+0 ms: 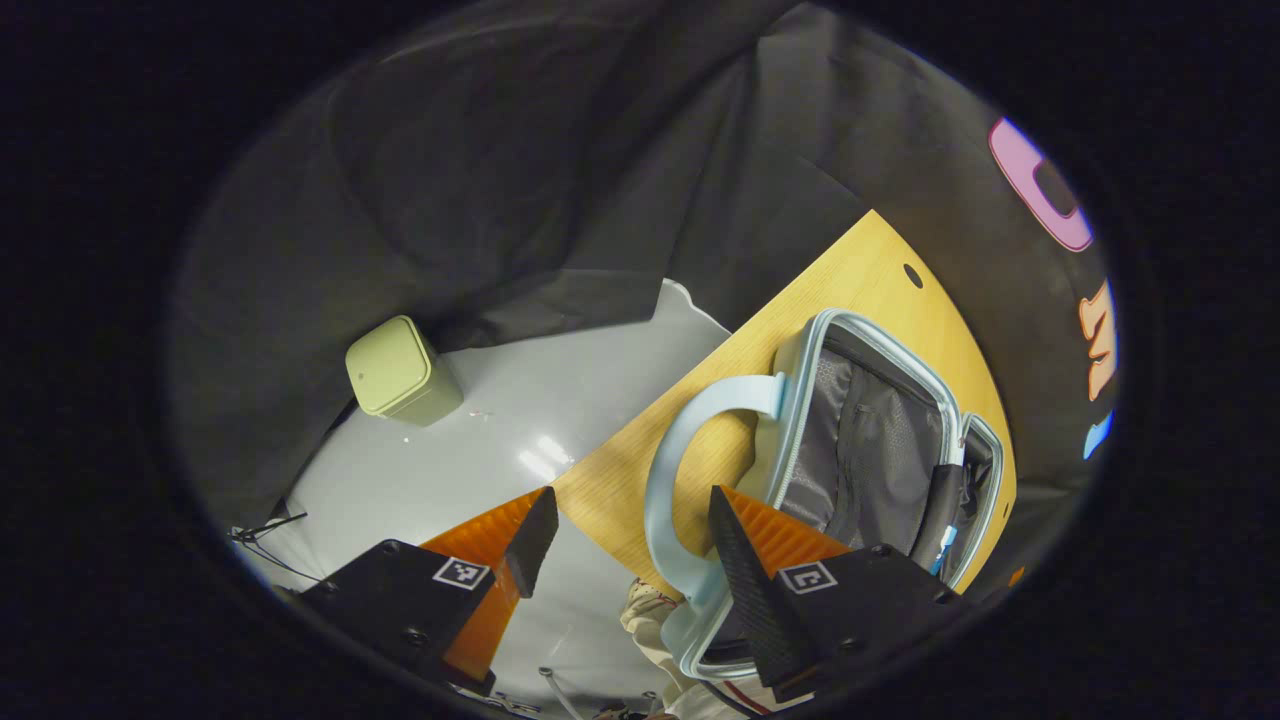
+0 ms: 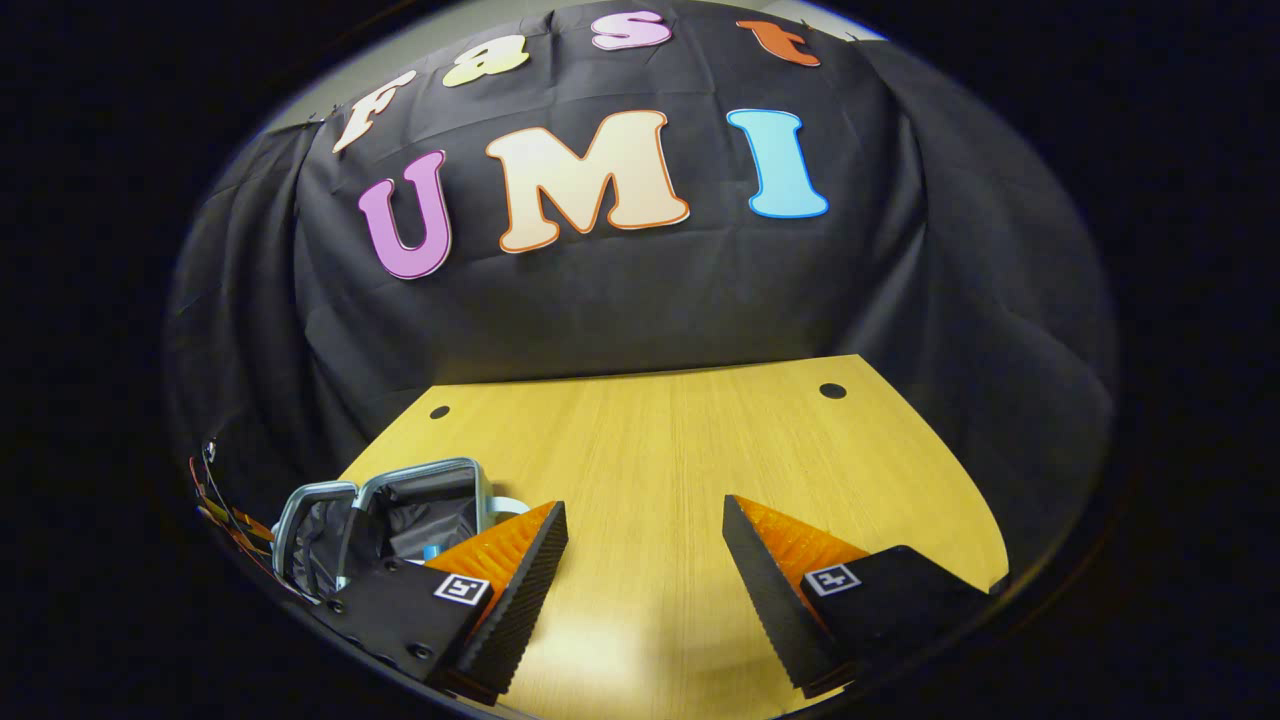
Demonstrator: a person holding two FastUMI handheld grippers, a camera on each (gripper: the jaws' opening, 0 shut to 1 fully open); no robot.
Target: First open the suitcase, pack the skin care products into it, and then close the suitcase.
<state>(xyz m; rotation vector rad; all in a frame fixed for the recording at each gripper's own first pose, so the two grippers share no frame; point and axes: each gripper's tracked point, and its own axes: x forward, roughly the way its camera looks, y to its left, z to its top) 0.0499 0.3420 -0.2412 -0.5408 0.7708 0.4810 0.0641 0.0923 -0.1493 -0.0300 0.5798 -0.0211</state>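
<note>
A small light-blue suitcase (image 1: 880,440) lies open on the wooden table (image 1: 860,275), its grey mesh lining showing and its curved handle (image 1: 690,470) pointing toward the table's edge. My left gripper (image 1: 630,520) is open, its fingers either side of the handle and the table's edge, gripping nothing. In the right gripper view the same open suitcase (image 2: 400,515) sits at the table's left near corner, partly behind one finger. My right gripper (image 2: 645,530) hangs open over the bare wooden table (image 2: 680,440), apart from the suitcase. A bit of something blue shows inside the case; I cannot tell what it is.
A pale green lidded bin (image 1: 400,370) stands on the grey floor (image 1: 520,440) beside the table. Black cloth walls the booth behind and to the sides. Two dark round holes (image 2: 832,390) sit near the table's far corners. A person's shoe (image 1: 650,610) shows below the table's edge.
</note>
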